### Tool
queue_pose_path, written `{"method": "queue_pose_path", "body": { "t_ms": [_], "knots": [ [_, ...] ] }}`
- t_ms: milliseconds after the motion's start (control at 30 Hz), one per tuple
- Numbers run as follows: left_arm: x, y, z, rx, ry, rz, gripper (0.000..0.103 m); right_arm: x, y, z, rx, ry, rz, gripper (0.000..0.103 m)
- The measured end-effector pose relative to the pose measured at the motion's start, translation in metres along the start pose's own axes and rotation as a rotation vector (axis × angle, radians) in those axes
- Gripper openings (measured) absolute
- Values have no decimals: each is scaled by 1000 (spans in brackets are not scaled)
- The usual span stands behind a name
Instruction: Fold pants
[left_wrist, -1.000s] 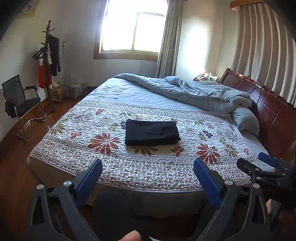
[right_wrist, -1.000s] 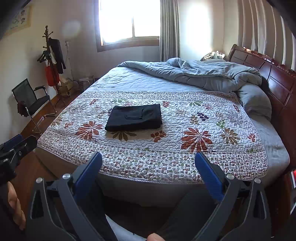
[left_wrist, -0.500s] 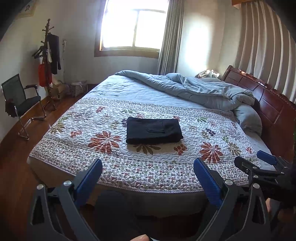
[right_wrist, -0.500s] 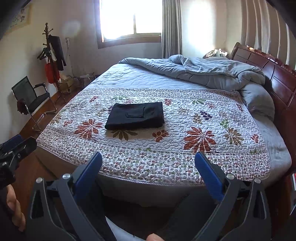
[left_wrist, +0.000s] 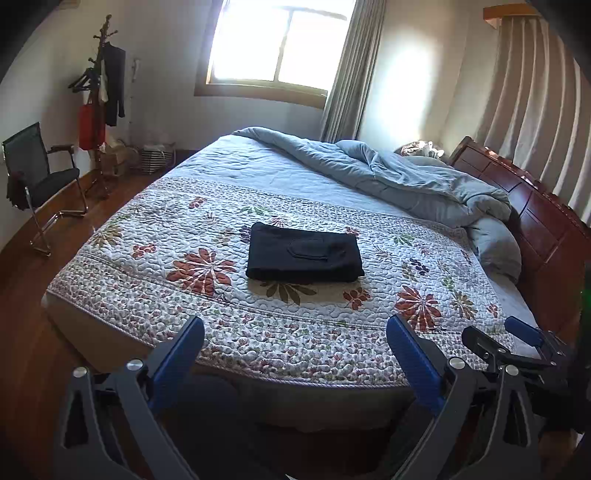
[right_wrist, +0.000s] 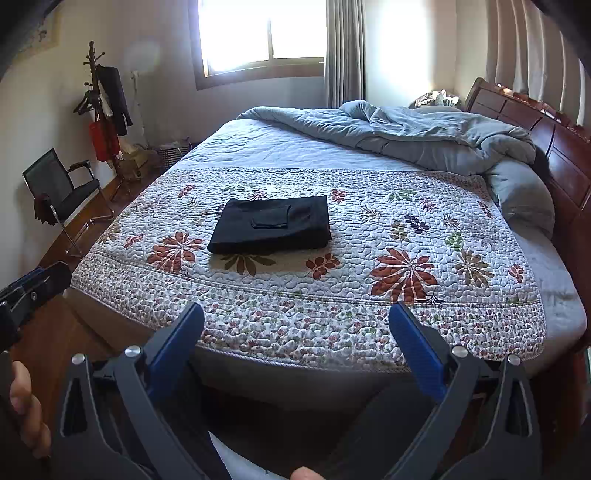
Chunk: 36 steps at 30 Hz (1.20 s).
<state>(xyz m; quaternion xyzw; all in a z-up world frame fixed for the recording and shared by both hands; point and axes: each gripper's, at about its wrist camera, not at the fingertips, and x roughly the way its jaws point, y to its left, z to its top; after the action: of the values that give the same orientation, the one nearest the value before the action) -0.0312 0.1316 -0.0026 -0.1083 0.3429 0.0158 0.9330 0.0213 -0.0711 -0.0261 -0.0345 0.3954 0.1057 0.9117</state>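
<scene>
Well ahead of both tools, the black pants (left_wrist: 304, 256) lay as a flat, squared rectangle on the quilted floral bedspread (left_wrist: 258, 332). Left tool (left_wrist: 295, 354) and right tool (right_wrist: 295, 332) were spread wide, empty, short of the bed. Folding appeared complete; only withdrawal seemed required.

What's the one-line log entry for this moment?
pants: folded, flat on quilt | left tool: open, empty, off bed | right tool: open, empty, off bed
</scene>
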Motion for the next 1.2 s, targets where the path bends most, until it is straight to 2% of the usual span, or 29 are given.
{"method": "queue_pose_path", "body": {
  "t_ms": [400,1200],
  "knots": [
    [4,-6,1,60,-18,80,99,0,-3,4,6,-8,-2,100],
    [14,-2,0,57,0,103,99,5,2,10,-16,-7,-2,100]
  ]
}}
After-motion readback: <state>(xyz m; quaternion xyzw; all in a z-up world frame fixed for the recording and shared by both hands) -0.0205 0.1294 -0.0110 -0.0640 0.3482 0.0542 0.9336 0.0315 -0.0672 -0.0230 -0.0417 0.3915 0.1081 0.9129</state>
